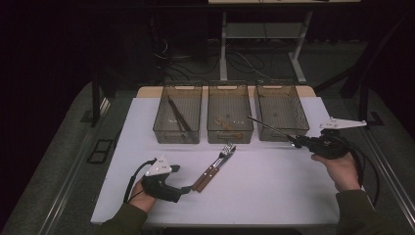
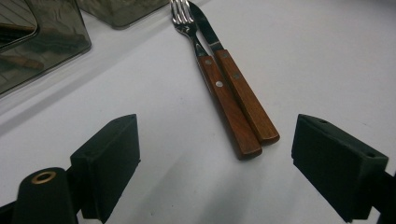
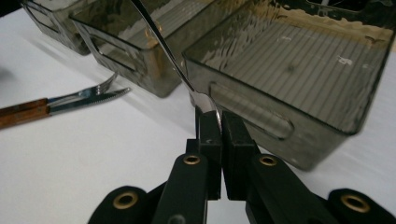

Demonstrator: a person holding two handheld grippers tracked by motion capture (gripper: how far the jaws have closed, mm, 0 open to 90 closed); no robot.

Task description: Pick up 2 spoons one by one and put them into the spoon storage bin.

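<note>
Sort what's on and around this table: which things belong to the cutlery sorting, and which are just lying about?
In the job:
- metal utensil clamped in the right gripper
- fork and knife ahead of the open left gripper
- three smoky bins: left, middle, right

Lying about:
- cables on the floor
- desk frame behind

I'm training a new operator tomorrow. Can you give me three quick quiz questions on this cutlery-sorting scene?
1. True or false: the left claw is shut on the fork.
2. Which claw grips a slim metal utensil? A left, B right.
3. What lies touching the fork on the table?

Key: 1 false, its jaws stand open, short of the handles. 2 B. 3 The wooden-handled knife.
</note>
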